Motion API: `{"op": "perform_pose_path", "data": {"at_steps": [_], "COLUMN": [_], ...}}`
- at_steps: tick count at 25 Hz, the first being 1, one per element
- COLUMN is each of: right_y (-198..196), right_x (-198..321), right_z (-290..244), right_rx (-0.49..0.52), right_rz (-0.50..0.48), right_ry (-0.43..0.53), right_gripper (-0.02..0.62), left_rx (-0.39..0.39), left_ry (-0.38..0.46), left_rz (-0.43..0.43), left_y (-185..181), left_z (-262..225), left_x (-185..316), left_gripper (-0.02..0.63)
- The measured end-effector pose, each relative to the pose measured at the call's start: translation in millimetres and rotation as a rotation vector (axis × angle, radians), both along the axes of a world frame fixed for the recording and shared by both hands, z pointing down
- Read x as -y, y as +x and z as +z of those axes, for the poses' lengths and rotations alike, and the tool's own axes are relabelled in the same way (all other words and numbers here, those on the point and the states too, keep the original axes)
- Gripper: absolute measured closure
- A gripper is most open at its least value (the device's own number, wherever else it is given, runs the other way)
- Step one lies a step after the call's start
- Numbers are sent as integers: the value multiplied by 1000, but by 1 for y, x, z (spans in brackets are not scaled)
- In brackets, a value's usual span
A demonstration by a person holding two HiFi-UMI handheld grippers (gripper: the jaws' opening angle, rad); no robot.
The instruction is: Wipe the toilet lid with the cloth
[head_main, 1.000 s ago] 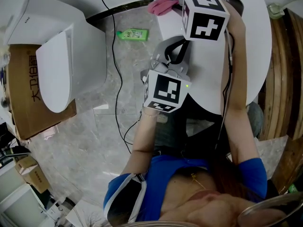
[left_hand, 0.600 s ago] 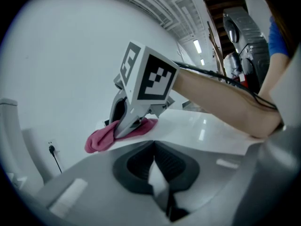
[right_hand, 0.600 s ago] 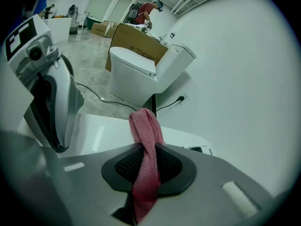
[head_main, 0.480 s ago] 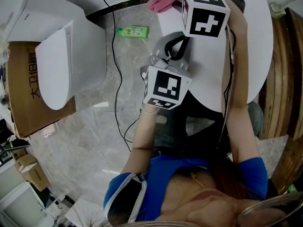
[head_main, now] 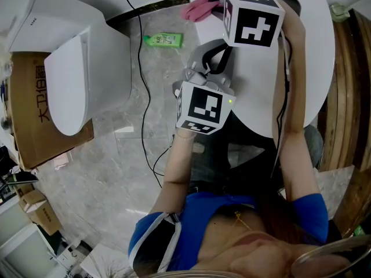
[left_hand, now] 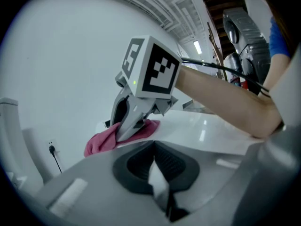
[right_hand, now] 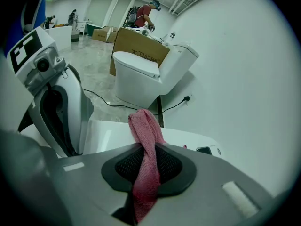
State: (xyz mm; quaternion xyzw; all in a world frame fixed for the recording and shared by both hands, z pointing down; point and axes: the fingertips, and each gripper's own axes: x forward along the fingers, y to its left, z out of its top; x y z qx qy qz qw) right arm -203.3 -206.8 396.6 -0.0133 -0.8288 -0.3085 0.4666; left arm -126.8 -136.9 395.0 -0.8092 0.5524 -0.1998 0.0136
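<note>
My right gripper (right_hand: pixel 148 150) is shut on a pink cloth (right_hand: pixel 145 126), which rises in a twisted fold from between its jaws. In the head view the cloth (head_main: pixel 199 7) lies at the edge of the white round table (head_main: pixel 307 51), under the right gripper's marker cube (head_main: pixel 252 15). The left gripper (left_hand: pixel 154 147) is shut with nothing in it and hangs just short of the table, pointing at the right gripper (left_hand: pixel 128 132) and the cloth (left_hand: pixel 101 142). The white toilet (head_main: pixel 75 74), its lid (head_main: pixel 66 88) down, stands on the floor at the left.
A brown cardboard box (head_main: pixel 26 114) sits behind the toilet. A green bottle (head_main: pixel 163 40) and a black cable (head_main: pixel 142 80) lie on the marble floor between the toilet and the table. A wooden frame (head_main: pixel 348 97) stands at the right. People work far off (right_hand: pixel 143 14).
</note>
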Motion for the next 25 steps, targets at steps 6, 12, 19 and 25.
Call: {"op": "perform_pose_path", "data": {"at_steps": [6,12,19,25], "right_y": [5,5,6,10], "right_x": [-5,-2,-2,1], "right_z": [2,1,1,0], "right_rx": [-21,-4,28,27], "right_rz": [5,-4,-17,-9], "right_ry": [-24,-32,-45,-47], "right_gripper": [526,523,523,523], "left_rx": [0,1,-1,-7], "left_ry": [1,-1,1,11], "left_rz": [4,1,5,6], "left_y": [0,-1,0,1], "left_z": [0,-1,0,-2], "left_x": [-1,1,-2,0], "left_gripper": [604,604,604,604]}}
